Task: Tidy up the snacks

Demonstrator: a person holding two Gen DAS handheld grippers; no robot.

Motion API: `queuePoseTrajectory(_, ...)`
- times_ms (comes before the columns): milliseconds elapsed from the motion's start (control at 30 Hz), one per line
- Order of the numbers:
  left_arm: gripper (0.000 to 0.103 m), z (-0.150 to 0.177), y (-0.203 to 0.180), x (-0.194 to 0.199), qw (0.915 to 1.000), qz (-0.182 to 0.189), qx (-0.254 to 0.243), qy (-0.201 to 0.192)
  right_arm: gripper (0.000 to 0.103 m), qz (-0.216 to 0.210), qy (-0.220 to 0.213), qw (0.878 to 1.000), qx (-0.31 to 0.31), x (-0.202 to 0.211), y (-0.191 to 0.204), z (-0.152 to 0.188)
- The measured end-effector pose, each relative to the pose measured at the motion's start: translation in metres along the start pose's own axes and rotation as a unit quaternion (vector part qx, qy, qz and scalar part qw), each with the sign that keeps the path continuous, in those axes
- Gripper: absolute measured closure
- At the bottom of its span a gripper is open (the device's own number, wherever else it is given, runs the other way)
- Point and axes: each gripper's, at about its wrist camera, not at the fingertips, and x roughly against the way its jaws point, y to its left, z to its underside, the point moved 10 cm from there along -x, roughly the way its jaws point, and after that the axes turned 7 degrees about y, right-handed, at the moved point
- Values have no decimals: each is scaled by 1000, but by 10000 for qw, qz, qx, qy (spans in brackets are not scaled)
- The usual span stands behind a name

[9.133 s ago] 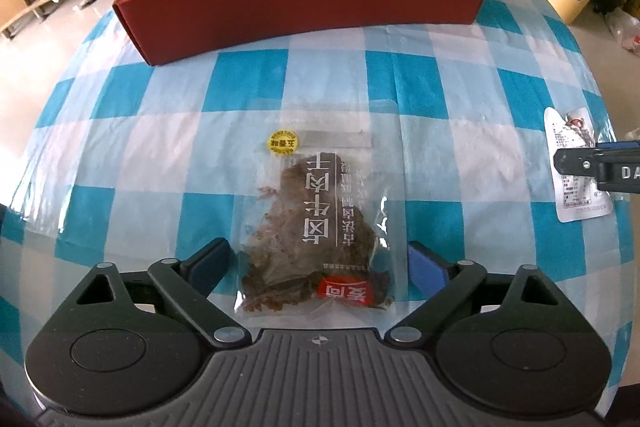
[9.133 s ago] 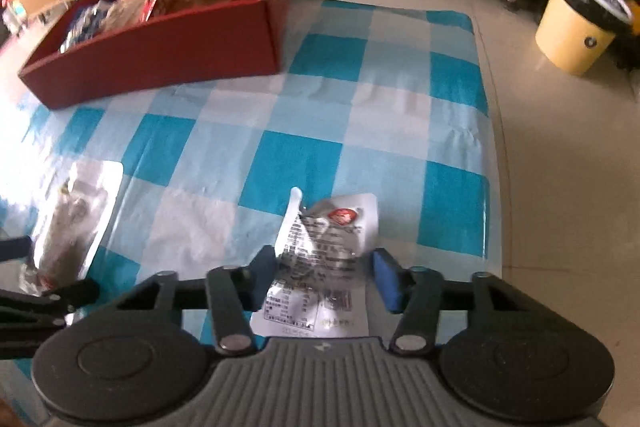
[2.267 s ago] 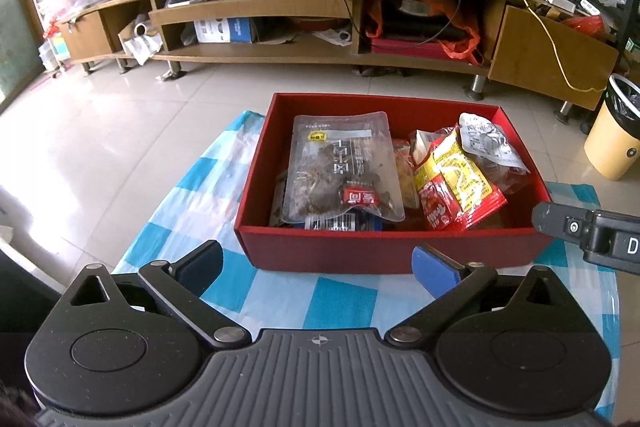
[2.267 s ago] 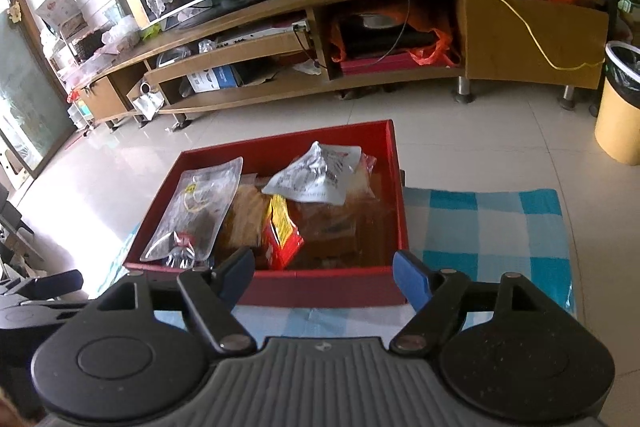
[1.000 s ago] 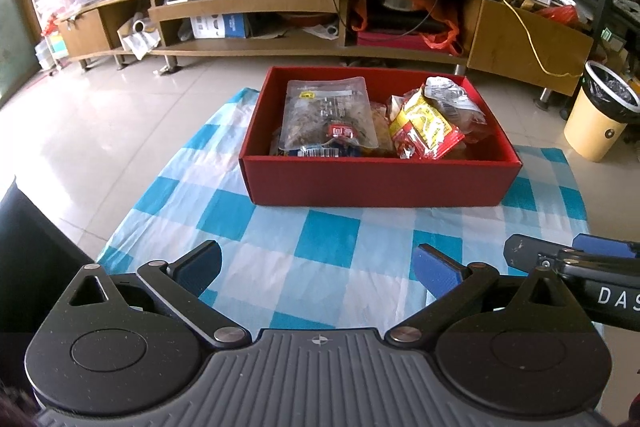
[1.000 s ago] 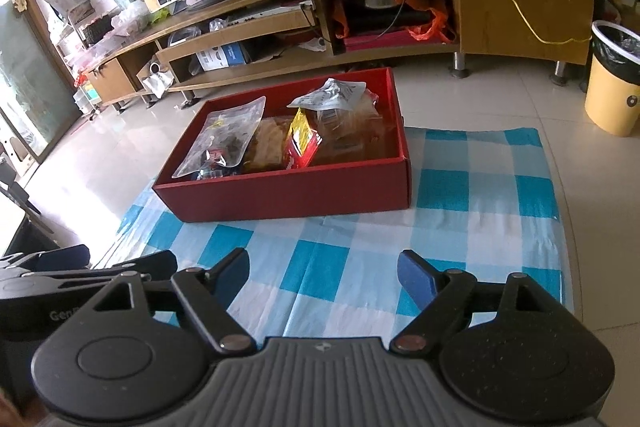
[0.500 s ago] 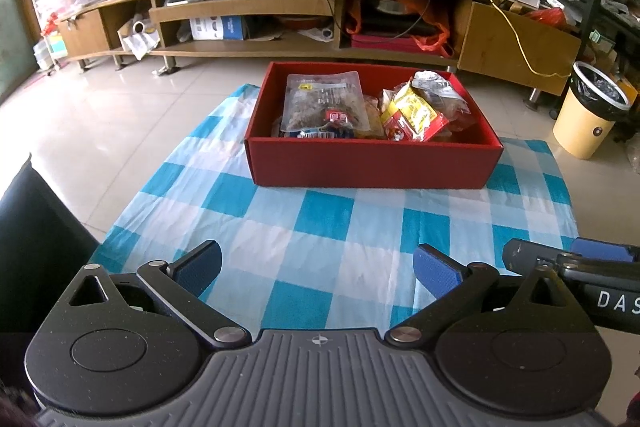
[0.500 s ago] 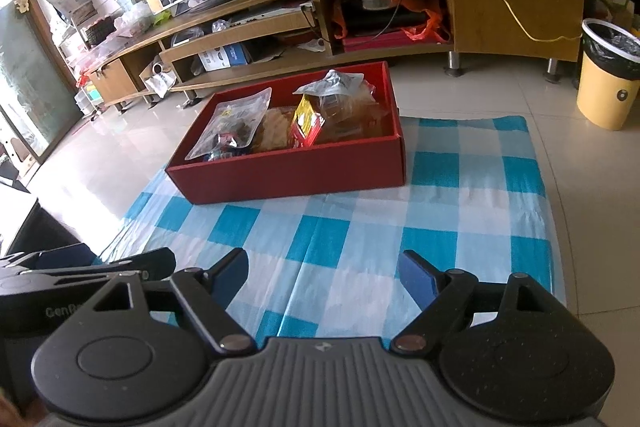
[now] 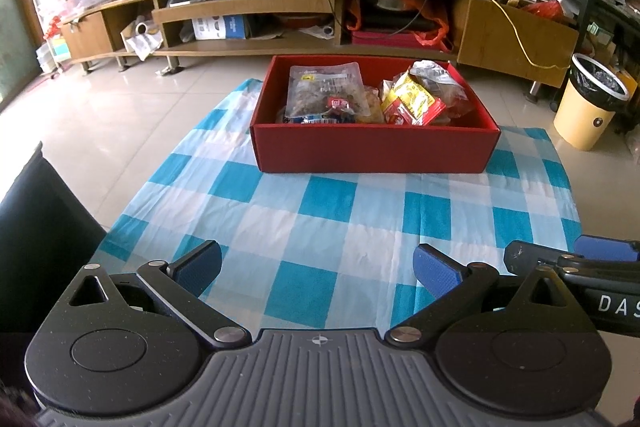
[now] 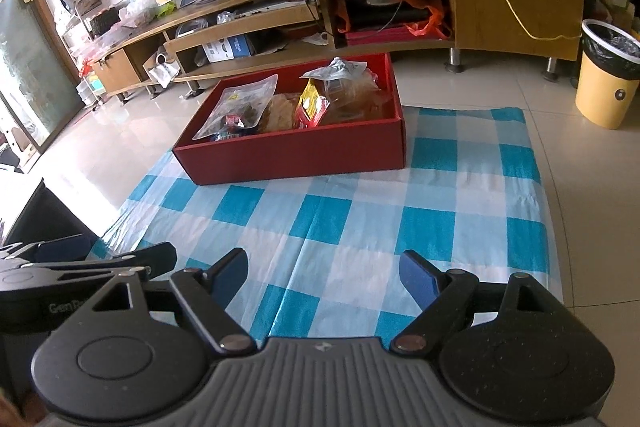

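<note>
My left tongs (image 9: 316,269) and right tongs (image 10: 322,273) are wide open, holding nothing; snacks (image 9: 362,99) fill the red box (image 9: 374,149).

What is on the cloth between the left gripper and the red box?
Nothing but bare checkered cloth lies between the left gripper and the red box. The left wrist view shows this; the snacks are all inside the box.

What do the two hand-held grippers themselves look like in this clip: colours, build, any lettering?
Both match: the left hand-held gripper and the right hand-held gripper have matte black speckled bodies with round discs, triangular cut-outs, silver rivets, a ribbed grey centre plate and blue finger pads. Partial white lettering shows: "DAS" on the right one, "GenR" on the left. No cables or sleeves visible.
</note>
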Motion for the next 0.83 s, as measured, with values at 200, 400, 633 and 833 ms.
queuePoseTrajectory(200, 0, 1, 1, 0, 10000, -35, -10, 5, 20, 6, 27, 10000, 39, -2, 1, 1)
queuePoseTrajectory(400, 0, 2, 2, 0, 10000, -59, -22, -4, 20, 4, 49, 10000, 64, -3, 2, 3)
queuePoseTrajectory(633, 0, 3, 2, -1, 10000, -57, -18, 9, 20, -5, 81, 9999, 71, -4, 2, 4)
queuePoseTrajectory(833, 0, 4, 3, -1, 10000, -32, 10, 15, 19, -12, 80, 9999, 73, -4, 2, 4)
